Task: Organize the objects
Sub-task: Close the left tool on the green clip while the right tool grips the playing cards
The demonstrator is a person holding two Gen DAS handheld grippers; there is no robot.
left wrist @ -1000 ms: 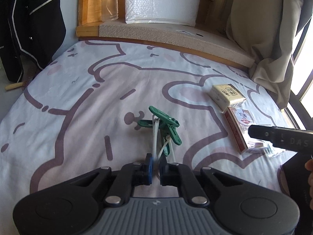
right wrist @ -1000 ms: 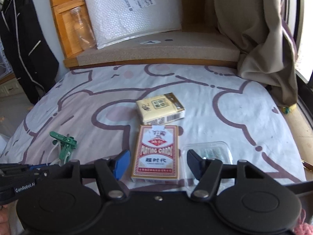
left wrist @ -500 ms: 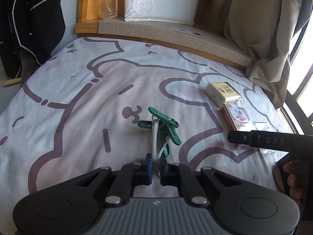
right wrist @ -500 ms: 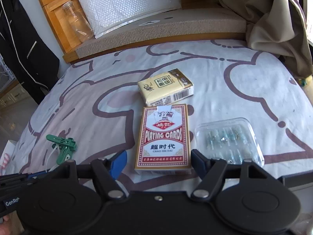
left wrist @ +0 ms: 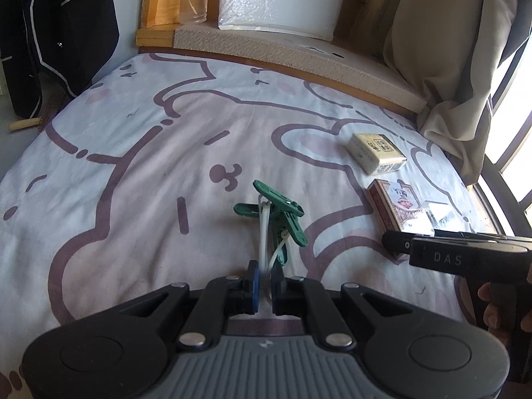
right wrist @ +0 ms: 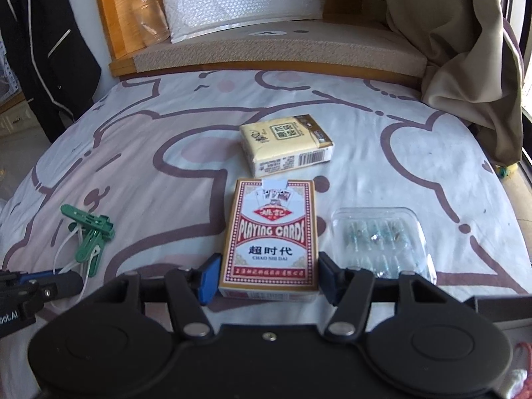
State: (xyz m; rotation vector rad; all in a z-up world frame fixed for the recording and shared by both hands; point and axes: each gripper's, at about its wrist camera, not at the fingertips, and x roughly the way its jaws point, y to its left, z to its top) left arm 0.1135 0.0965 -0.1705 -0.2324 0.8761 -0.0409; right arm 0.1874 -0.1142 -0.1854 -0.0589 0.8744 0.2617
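Bed sheet (right wrist: 139,139) with cartoon outlines below a wooden headboard ledge (right wrist: 266,55), our left gripper (left wrist: 264,281) pinching white cord on green clips (left wrist: 282,219) left of the card box (right wrist: 271,236), our right gripper (right wrist: 266,281) spread wide astride that box, long axis toward the ledge.

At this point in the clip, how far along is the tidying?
Nothing looks sorted yet. In hand: the left gripper is shut on the white cord of the green clothespins; the right gripper is open around the playing cards box. The tissue pack and clear blister pack lie untouched on the bedsheet.
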